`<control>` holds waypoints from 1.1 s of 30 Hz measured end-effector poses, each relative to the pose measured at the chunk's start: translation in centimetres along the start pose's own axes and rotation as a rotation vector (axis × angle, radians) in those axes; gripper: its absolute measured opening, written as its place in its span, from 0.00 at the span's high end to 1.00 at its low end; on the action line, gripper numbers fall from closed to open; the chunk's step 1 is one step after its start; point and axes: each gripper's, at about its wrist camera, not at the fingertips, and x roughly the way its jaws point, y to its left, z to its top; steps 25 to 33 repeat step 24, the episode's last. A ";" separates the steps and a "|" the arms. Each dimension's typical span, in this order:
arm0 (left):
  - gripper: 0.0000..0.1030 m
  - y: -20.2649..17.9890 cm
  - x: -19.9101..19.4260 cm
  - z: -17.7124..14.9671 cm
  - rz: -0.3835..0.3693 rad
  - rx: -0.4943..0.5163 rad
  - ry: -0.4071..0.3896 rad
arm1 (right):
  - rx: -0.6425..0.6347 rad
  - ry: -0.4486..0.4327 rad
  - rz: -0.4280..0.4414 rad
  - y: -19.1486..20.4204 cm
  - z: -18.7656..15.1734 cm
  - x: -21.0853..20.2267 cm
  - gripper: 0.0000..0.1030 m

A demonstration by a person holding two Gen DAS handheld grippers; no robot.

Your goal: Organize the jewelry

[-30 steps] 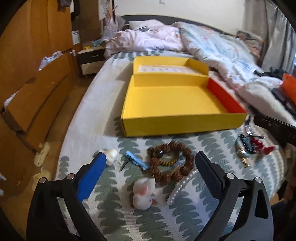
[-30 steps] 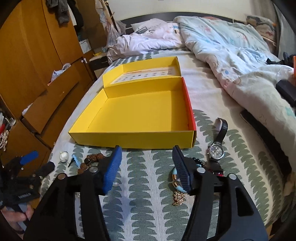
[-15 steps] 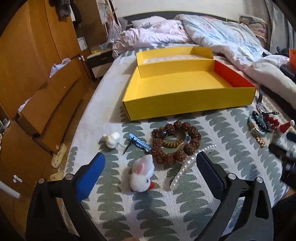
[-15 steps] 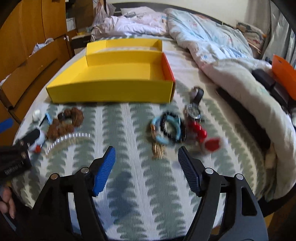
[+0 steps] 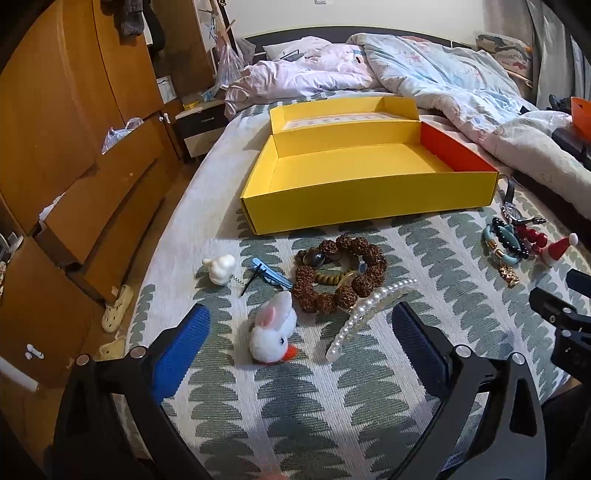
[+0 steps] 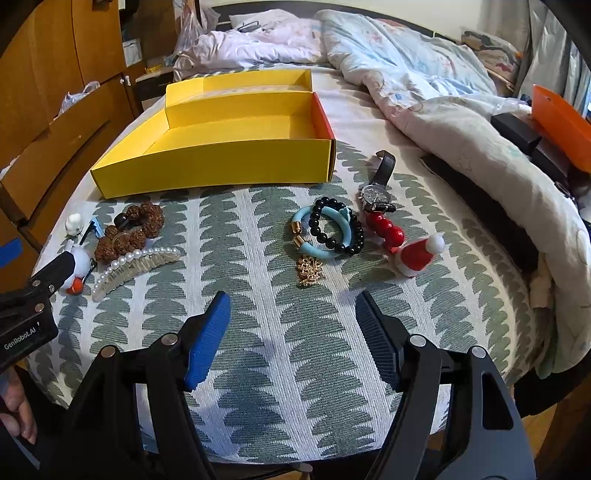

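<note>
We hold our left gripper point(image 5: 295, 347) and right gripper point(image 6: 291, 332) spread wide, pinching nothing, above the bed's point(image 6: 258, 229) near edge.

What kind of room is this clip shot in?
Almost certainly a bedroom: the jewelry lies on a patterned bedspread, with a rumpled duvet and pillow behind the yellow box, and a wooden wardrobe with drawers along the side.

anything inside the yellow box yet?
Nothing visible: the yellow box shows bare floor in both views. Its near wall hides a strip of floor behind it, so something small and flat there cannot be excluded.
</note>
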 end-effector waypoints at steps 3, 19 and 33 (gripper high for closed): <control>0.05 0.4 -0.2 0.1 -0.022 -0.020 -0.002 | -0.002 0.003 0.006 0.0 0.0 0.0 0.29; 0.05 0.3 -0.3 0.3 -0.051 -0.016 0.002 | 0.021 -0.010 0.000 -0.4 0.2 -0.1 0.29; 0.05 0.1 -0.4 0.3 -0.041 -0.009 -0.002 | 0.019 -0.010 -0.001 -0.4 0.2 -0.2 0.29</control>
